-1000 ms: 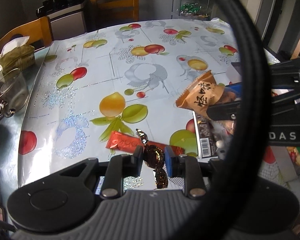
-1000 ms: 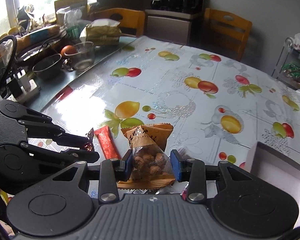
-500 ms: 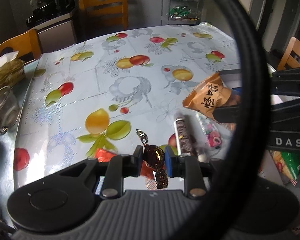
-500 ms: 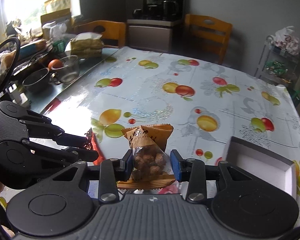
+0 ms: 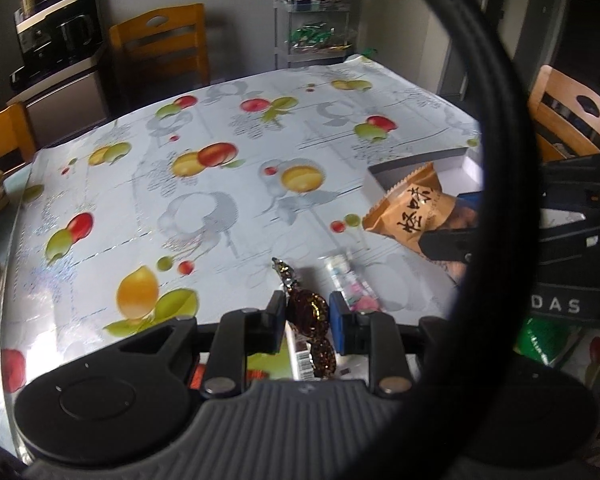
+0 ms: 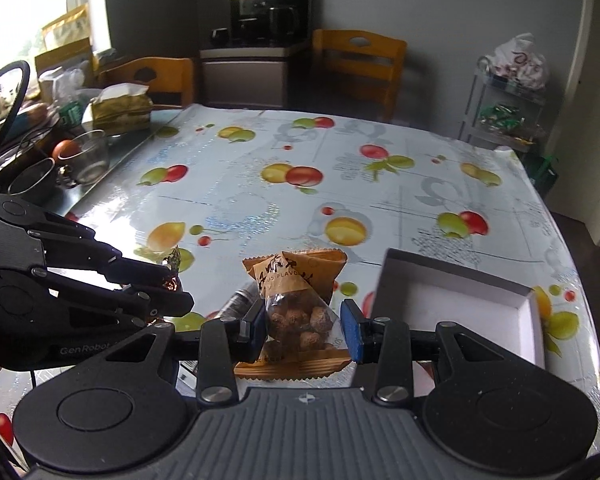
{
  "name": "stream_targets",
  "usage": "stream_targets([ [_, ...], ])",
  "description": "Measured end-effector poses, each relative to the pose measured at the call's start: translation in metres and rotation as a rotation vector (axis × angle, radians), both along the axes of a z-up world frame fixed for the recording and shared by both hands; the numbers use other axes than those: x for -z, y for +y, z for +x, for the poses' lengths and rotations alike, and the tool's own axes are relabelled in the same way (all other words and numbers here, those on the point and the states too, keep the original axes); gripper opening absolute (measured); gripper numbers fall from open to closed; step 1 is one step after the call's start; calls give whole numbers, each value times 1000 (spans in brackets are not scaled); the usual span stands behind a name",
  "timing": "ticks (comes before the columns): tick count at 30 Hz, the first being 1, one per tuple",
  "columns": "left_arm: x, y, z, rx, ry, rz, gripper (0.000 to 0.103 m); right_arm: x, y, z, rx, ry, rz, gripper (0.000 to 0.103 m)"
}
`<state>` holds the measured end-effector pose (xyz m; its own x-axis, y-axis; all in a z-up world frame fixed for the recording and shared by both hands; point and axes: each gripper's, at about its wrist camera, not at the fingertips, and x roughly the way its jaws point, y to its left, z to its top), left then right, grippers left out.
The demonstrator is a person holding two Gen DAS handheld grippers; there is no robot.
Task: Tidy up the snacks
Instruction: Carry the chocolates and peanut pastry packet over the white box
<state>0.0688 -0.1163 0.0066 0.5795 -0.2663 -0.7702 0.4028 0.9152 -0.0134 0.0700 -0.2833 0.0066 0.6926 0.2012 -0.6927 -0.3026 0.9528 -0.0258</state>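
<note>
Left wrist: your left tool (image 5: pixel 307 314) is clamped on a brown candy (image 5: pixel 310 312). Right wrist: right tool (image 6: pixel 300 326) grips the nut packet (image 6: pixel 298 300), white box (image 6: pixel 460 304) at 3 o'clock.

Open tablecloth (image 6: pixel 260 184) ahead, box (image 6: pixel 460 300) right, clutter (image 6: pixel 72 152) left

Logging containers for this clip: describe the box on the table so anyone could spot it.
On the fruit-print tablecloth, look toward its right edge, just right of the orange snack packet. The box there is shallow, open-topped and white inside, the only container among loose wrappers.
</note>
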Motion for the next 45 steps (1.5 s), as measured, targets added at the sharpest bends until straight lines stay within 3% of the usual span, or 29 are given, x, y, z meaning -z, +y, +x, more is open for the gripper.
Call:
stream_targets([
  [22,-20,-66,-3,134,-24,-40,20,-5,-51,-20,114,-17,6,40],
  [45,-17,-135,7,218,-18,-36,20,-1,-120,-23,224,-13,10,40],
])
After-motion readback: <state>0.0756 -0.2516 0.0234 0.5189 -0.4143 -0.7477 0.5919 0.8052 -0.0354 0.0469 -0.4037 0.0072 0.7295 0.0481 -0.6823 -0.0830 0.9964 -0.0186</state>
